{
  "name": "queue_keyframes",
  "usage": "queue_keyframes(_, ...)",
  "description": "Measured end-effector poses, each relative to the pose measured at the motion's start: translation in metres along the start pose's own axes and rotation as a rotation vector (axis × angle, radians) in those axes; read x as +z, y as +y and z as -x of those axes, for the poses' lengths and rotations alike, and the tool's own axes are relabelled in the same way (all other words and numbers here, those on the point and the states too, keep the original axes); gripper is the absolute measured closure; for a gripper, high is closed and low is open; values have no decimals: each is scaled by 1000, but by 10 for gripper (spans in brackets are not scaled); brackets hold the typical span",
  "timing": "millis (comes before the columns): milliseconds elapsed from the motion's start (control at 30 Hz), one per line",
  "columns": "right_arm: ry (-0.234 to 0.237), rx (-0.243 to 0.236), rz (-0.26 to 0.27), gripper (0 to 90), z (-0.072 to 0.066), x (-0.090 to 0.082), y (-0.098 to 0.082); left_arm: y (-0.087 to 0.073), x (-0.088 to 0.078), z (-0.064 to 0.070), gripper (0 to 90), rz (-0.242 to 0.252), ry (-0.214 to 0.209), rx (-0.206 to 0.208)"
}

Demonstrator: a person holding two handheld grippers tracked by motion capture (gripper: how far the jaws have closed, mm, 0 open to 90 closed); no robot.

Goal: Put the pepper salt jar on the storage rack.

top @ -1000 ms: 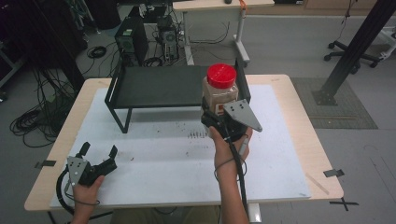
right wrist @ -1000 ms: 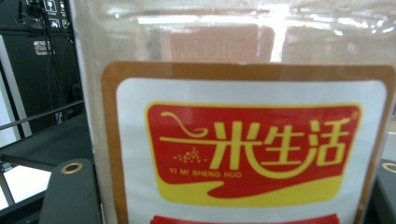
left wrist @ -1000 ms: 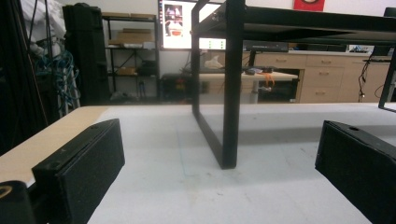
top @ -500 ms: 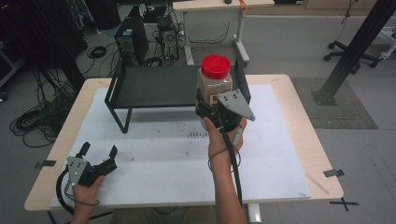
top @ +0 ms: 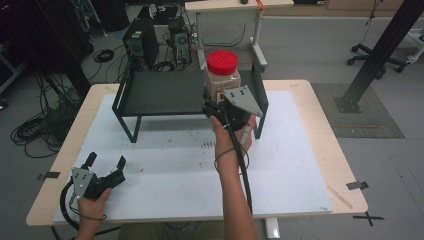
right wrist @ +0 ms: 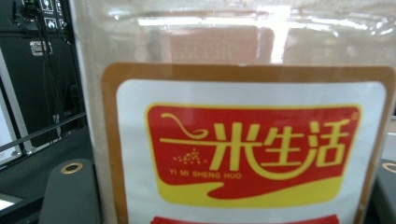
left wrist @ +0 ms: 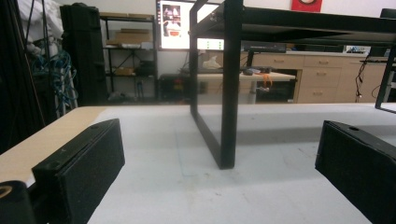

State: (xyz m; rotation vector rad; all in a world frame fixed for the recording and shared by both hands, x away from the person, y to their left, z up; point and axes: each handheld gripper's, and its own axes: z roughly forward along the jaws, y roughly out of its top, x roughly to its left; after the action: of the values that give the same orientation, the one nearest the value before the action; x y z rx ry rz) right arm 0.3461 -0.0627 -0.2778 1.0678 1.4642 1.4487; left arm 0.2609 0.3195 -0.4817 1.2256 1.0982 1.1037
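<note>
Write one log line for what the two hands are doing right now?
right gripper: jaws shut on red-lidded jar, above black rack | left gripper: jaws open, idle, low at the table edge

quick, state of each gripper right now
Left gripper: open, holding nothing, resting low at the table's near left corner.
Right gripper: closed on the red-lidded jar, held by the black rack.

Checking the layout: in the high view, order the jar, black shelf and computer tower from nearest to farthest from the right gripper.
1. Jar: clamped in the right gripper.
2. Black shelf: just beside the gripper, to its left.
3. Computer tower: on the floor beyond the table's far edge.
</note>
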Motion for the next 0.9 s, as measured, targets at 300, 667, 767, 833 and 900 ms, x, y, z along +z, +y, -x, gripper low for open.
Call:
queue_keyframes(300, 1, -2, -3, 248, -7, 14, 6, 0, 0, 0, 16, -1, 0, 2)
queue_keyframes(667, 8, -14, -12, 248, -18, 36, 14, 0, 0, 0, 16, 2, 0, 6)
queue_keyframes(767, 10, -10, -13, 248, -21, 41, 15, 0, 0, 0, 16, 3, -1, 5)
queue_keyframes(833, 10, -9, -16, 248, -23, 45, 16, 0, 0, 0, 16, 4, -2, 3)
queue_keyframes(900, 9, -10, -17, 248, -24, 49, 16, 0, 0, 0, 16, 5, -2, 6)
